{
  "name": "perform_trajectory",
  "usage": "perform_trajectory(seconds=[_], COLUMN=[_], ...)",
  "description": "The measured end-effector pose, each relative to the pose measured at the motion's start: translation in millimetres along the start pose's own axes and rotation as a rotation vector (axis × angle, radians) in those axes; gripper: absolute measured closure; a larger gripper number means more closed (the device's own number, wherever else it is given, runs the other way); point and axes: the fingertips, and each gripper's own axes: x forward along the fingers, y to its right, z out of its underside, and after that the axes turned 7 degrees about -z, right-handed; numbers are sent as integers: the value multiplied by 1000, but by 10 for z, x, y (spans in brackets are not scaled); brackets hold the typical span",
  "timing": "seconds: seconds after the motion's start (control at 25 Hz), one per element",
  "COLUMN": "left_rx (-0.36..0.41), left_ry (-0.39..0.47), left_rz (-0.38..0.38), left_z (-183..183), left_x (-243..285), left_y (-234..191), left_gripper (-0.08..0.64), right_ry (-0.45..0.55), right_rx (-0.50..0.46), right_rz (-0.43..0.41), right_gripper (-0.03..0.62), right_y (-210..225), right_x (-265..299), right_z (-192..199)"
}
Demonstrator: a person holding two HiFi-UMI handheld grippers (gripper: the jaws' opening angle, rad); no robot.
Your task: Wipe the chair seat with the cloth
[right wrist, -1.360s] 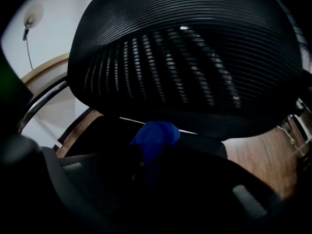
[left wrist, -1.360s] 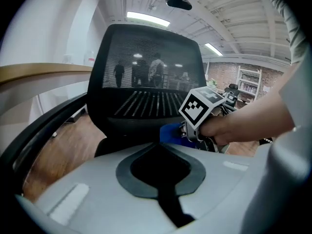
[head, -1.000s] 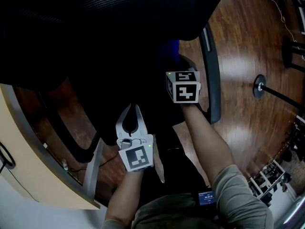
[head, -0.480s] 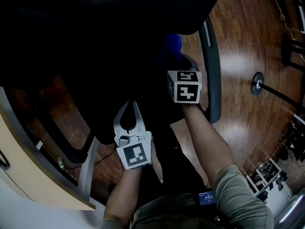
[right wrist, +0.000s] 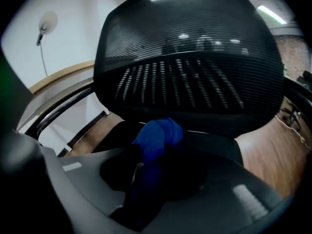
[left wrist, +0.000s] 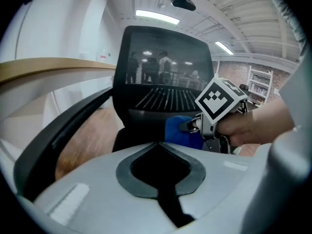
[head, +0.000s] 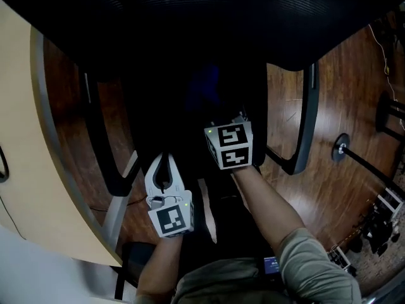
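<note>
The right gripper (right wrist: 148,152) pinches a crumpled blue cloth (right wrist: 158,133) before the ribbed black mesh backrest (right wrist: 190,57). The left gripper (left wrist: 158,145) has its smooth grey jaws pressed together, empty.

Chair seat (head: 171,100) at centre, backrest (head: 190,18) behind it, armrests at left (head: 101,151) and right (head: 304,125). Desk (head: 31,138) left of the chair; stand base (head: 342,149) on the floor (head: 342,94), right of the right armrest. Cloth (right wrist: 156,135) between the right gripper's (left wrist: 190,127) jaws, over the seat, before the backrest; left gripper (head: 164,163) beside it at left, nearer the person.
</note>
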Motion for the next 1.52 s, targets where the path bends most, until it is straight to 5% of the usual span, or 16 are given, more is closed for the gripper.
perform_trajectory(seconds=[0.36, 0.72, 1.16, 1.52], left_rx=[-52, -76, -25, 101], left_ry=[-8, -8, -1, 17], left_rz=[-84, -127, -31, 111], left_z=[175, 204, 295, 60], left_x=[-614, -608, -388, -86], left_y=[-605, -1077, -360, 469], left_gripper=[555, 555, 555, 555], right_ry=[-50, -154, -159, -137], right_rx=[-239, -348, -232, -45], right_rz=[-251, -323, -159, 99], right_gripper=[488, 489, 491, 492], right_y=[-1595, -2248, -1073, 342], right_x=[621, 1116, 613, -124], right_z=[2, 148, 528, 681])
